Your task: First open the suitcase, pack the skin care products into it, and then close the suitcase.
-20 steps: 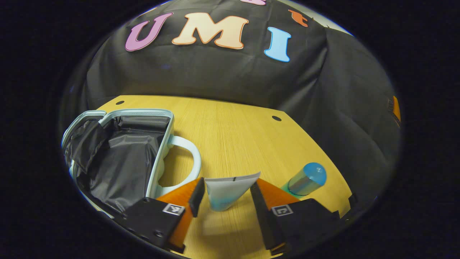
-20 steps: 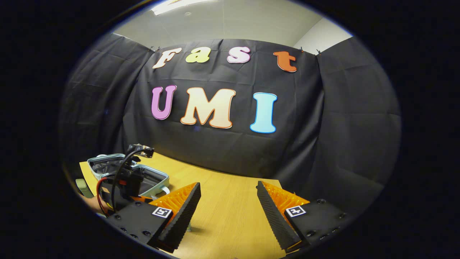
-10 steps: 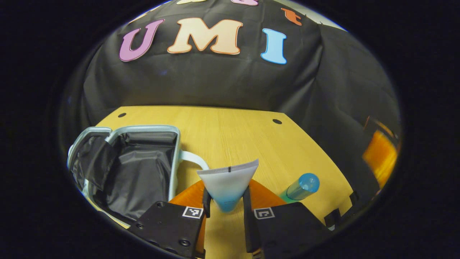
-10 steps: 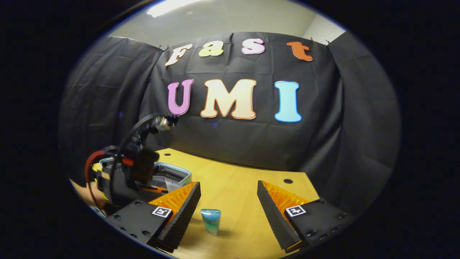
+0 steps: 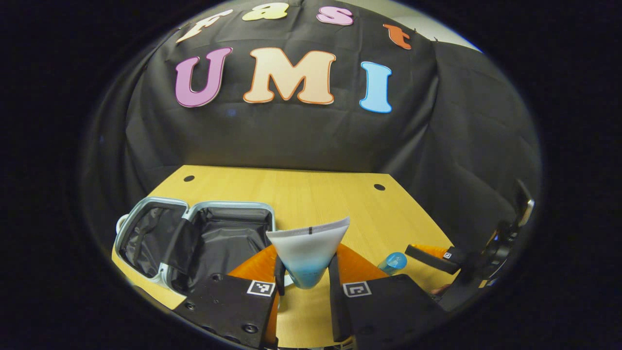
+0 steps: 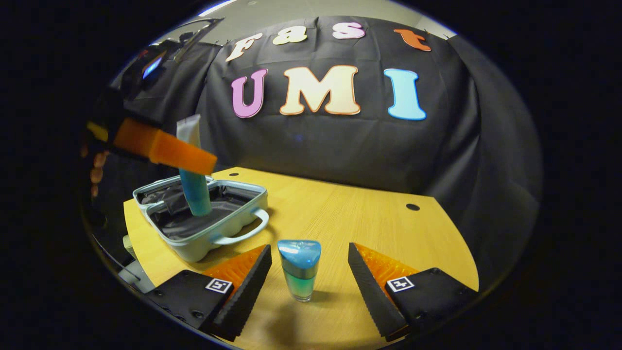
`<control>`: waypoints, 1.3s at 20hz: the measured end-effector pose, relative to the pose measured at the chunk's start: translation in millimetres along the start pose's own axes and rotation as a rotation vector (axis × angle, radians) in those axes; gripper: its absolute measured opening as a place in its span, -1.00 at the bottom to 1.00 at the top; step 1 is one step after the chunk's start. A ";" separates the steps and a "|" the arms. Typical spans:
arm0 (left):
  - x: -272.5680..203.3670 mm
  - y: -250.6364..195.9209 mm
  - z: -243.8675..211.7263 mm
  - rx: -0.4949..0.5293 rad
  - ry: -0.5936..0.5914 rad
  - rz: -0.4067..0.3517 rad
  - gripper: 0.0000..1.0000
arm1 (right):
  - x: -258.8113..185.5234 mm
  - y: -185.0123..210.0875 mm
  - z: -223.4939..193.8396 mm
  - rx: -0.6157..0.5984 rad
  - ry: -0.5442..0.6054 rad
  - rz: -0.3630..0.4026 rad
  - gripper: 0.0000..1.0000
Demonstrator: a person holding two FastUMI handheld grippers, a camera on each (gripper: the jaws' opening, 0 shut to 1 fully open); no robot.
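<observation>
Suitcase point(image 6: 204, 228) open — packing underway
Left gripper point(image 5: 305, 272) held the tube point(image 5: 307, 253) above it; right gripper point(image 6: 309, 282) gaped wide around the bottle point(image 6: 299, 270) — both unpacked.

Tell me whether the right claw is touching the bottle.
Apart. In the right gripper view the bottle stands upright on the table between the open fingers of the right claw, with bare wood showing on both sides of it.
</observation>
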State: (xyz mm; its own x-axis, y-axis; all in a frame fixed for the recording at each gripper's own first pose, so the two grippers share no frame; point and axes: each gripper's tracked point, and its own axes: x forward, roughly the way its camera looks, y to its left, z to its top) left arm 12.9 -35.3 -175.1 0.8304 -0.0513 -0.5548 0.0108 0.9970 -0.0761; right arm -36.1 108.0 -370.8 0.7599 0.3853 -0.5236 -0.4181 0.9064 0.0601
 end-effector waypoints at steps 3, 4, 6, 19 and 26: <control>-11.4 17.8 -1.6 0.002 0.008 0.050 -0.28 | 12.6 5.9 -19.5 0.002 0.029 0.027 0.87; -13.8 22.3 -4.4 -0.006 0.013 0.060 -0.22 | 16.6 6.1 -23.4 -0.002 0.038 0.028 0.65; -17.8 35.2 -10.6 -0.019 0.033 0.078 -0.27 | 23.1 9.5 -28.8 0.002 0.041 0.037 0.25; 8.5 148.3 -86.7 -0.024 0.356 0.132 -0.27 | -7.7 75.6 61.8 0.101 0.038 0.095 -0.10; 45.7 170.7 -103.9 -0.036 0.447 0.047 -0.13 | -1.9 162.1 97.2 0.162 0.083 0.187 -0.13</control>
State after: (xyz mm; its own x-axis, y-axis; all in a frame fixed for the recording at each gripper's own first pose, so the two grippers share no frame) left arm -5.2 126.6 -299.6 0.5069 -0.0336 -0.8613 -0.0476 0.9966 -0.0669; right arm -56.9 271.0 -277.5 0.6304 0.5391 -0.5585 -0.4572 0.8393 0.2940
